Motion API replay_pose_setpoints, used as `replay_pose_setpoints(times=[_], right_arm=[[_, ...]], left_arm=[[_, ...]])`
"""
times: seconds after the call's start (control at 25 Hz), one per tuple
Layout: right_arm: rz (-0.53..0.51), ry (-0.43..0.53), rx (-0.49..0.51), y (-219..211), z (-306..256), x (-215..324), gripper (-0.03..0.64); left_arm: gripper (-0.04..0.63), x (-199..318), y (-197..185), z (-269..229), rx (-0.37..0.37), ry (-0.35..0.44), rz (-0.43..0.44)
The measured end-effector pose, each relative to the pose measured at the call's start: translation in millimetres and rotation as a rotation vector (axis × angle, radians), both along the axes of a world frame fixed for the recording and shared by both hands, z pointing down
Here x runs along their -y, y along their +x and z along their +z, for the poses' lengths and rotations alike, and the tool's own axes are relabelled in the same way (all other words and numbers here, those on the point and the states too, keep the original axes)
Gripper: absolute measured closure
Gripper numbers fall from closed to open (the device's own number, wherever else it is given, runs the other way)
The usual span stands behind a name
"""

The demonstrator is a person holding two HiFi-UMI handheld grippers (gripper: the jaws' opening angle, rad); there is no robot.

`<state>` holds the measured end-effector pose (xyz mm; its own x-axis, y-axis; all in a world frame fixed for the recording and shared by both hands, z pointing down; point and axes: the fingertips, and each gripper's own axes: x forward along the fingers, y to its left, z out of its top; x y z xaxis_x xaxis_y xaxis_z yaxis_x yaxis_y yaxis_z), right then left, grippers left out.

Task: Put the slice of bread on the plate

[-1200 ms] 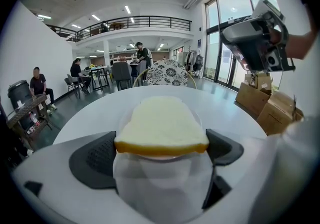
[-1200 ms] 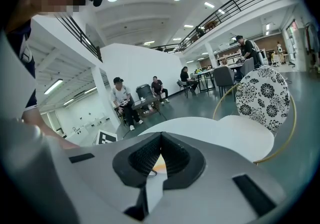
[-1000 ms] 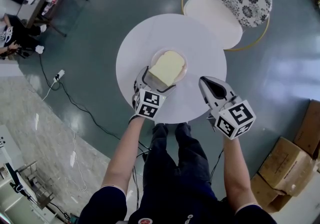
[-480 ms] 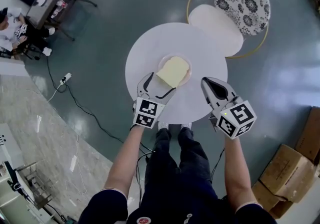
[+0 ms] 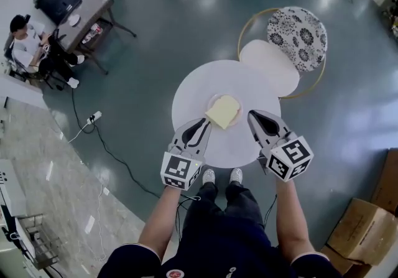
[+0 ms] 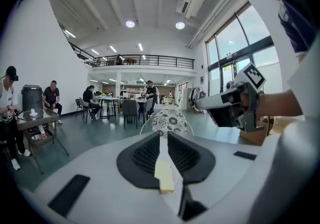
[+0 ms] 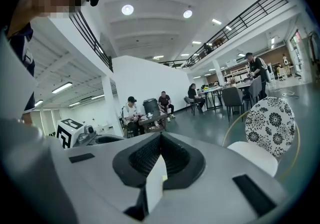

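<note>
A pale yellow slice of bread [image 5: 224, 111] lies on a small plate [image 5: 213, 101] on the round white table [image 5: 193, 96], seen far below in the head view. My left gripper [image 5: 204, 122] is held high in front of the table's near left edge. Its jaws are closing, nearly together, with nothing gripped between them [image 6: 160, 138]. My right gripper [image 5: 252, 114] hovers at the near right with its jaws together and nothing in them [image 7: 161, 138]. Neither gripper touches the bread.
Behind the table stands a chair with a white seat [image 5: 268, 65] and a floral cushion [image 5: 297, 39]. People sit at a small table [image 5: 81, 18] at the far left. A power strip and cable [image 5: 93, 117] lie on the floor. Cardboard boxes [image 5: 367, 233] are at the lower right.
Both grippers have risen well above the table. The left gripper, open beside the bread before, has drawn back and closed. The bread stays on the plate.
</note>
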<state>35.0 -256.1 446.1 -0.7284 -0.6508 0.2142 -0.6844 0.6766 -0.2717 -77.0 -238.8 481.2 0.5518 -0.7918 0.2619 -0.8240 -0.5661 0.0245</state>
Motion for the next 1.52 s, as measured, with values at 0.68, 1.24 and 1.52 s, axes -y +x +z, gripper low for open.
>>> replay_pose_setpoints(times=[0.68, 1.24, 1.52], right_arm=[[-0.054, 0.218, 0.019, -32, -106, -40, 0.609], [-0.069, 0.278, 0.029, -34, -132, -44, 0.609], [-0.073, 0.282, 0.030, -32, -133, -46, 0.609]], left_arm=[[0.589, -38, 24, -145, -0.146, 0.157, 0.143], [0.589, -39, 28, -165, -0.163, 0.174, 0.168], [0.589, -40, 33, -166, -0.158, 0.177, 0.179]])
